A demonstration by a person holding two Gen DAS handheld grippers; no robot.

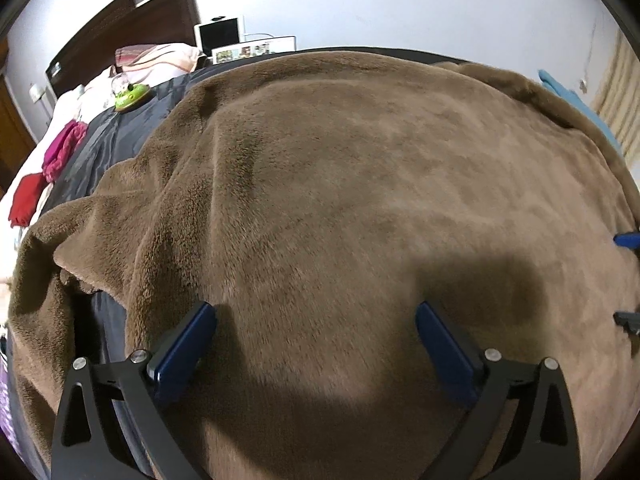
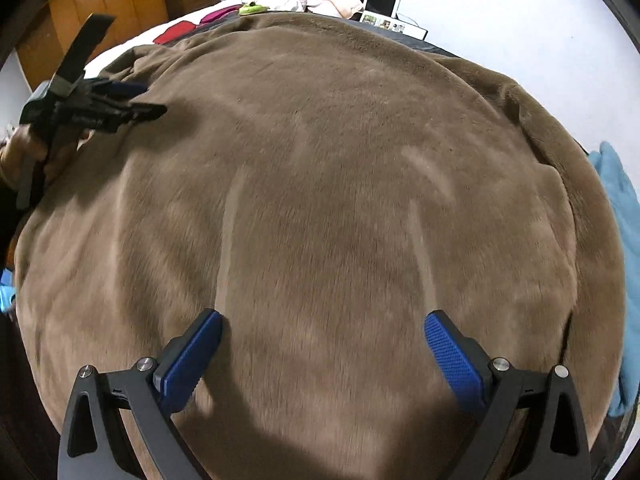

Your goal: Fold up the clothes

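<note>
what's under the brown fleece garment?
Under the brown fleece garment, a dark sheet shows past its left edge and in a gap at the lower left. Anything beneath the middle is covered.

I am noting only what I am failing to see. The brown fleece garment (image 1: 340, 200) is running past the lower edge in both wrist views, so its near hem is staying out of sight, and it is hiding most of the dark bedspread (image 1: 120, 132) beneath it. The right gripper (image 1: 628, 276) is showing in the left wrist view only as two tips at the right edge; its body is being cut off. The blue cloth (image 2: 616, 208) is being clipped by the right wrist frame; what kind of item it is I am unable to tell. The photos on the white box (image 2: 394, 26) by the wall are reading too small to make out.
</note>
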